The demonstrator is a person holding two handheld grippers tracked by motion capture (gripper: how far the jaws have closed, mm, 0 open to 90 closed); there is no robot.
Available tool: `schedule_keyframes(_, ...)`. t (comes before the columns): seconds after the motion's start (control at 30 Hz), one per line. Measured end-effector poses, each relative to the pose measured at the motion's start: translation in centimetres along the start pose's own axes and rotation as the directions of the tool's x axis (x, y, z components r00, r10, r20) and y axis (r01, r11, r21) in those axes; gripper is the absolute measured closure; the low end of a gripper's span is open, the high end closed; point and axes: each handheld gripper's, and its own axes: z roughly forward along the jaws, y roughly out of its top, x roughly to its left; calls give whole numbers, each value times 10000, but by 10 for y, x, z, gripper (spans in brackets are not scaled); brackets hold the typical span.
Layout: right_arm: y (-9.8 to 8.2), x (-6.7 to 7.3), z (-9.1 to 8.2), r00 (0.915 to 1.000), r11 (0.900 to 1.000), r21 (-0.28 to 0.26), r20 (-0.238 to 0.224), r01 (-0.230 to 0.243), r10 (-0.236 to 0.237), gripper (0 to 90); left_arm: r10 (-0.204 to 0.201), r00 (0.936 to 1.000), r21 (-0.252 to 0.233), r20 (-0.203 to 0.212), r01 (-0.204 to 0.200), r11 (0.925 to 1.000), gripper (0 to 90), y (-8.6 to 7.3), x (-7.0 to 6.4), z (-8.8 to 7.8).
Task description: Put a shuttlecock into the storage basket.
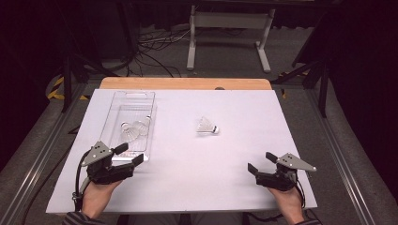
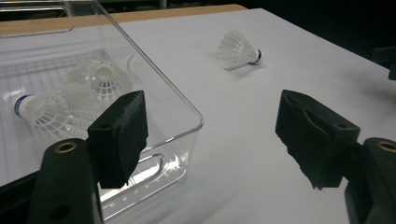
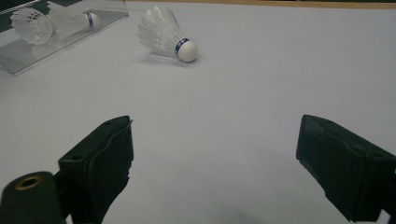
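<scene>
The right gripper (image 1: 259, 162) is held wide open and empty, as is the left gripper (image 1: 129, 154) beside the clear tray (image 1: 114, 107). The loose shuttlecock (image 1: 207, 126) is seen lying mid-table, well apart. It is judged very light, its skirt fragile; the cork should be pinched gently.

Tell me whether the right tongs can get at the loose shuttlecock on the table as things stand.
Probably yes. The right tongs are open, and only bare white table lies between them and the shuttlecock, which lies on its side outside the clear bin.
</scene>
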Motion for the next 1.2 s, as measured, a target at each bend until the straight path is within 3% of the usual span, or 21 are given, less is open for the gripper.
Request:
schedule_keyframes(0.6,0,0,0,10000,10000,-15,4,25,-25,118,124,9985,63,539,-127,9999,264,10,-11,20)
schedule_keyframes(1.2,0,-1,0,10000,10000,-10,-15,45,-45,118,171,9964,-1,828,-171,9999,275,18,-18,37)
